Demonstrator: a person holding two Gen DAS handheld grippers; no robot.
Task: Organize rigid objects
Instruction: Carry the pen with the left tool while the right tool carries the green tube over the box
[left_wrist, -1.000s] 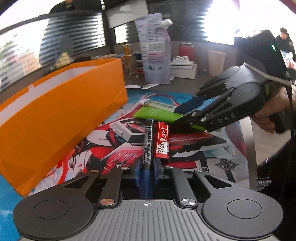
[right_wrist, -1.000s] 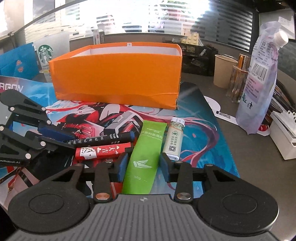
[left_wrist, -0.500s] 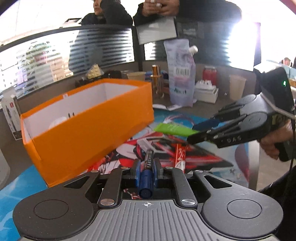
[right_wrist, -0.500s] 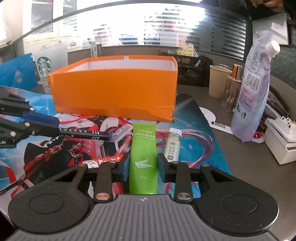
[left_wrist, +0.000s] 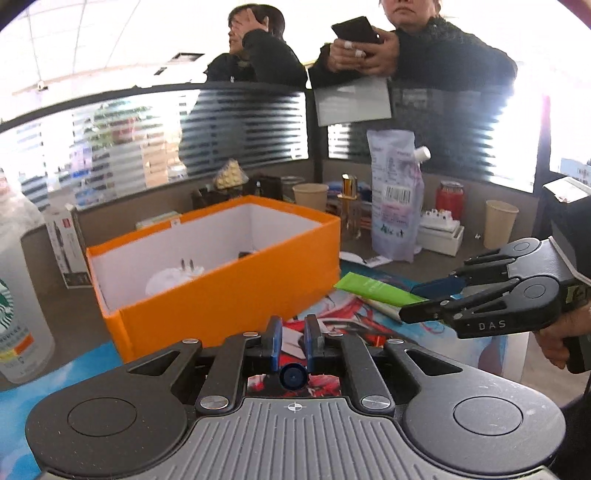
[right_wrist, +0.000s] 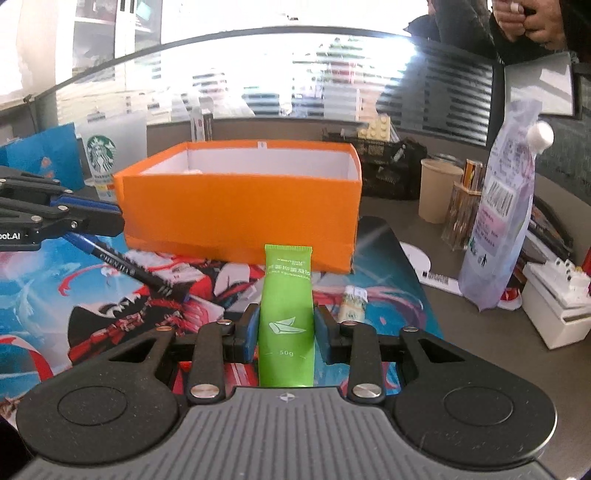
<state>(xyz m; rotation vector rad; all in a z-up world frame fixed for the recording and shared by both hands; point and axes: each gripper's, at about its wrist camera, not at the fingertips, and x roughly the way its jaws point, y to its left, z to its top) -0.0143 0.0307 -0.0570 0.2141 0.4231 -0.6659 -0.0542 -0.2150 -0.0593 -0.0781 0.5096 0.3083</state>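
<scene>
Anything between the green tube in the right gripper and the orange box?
Nothing visible. The green tube, clamped in the right gripper, points at the orange box across bare mat. The box top is open. The left gripper with its pen stays off to the side.

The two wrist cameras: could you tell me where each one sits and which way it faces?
Left wrist: sits on the left gripper, shut on a pen, facing the orange box; the right gripper and its hand show at right.
Right wrist: sits on the right gripper, shut on a green tube, facing the box; the left gripper shows at left.
Shared: box, tube, pen, spouted pouch.
</scene>
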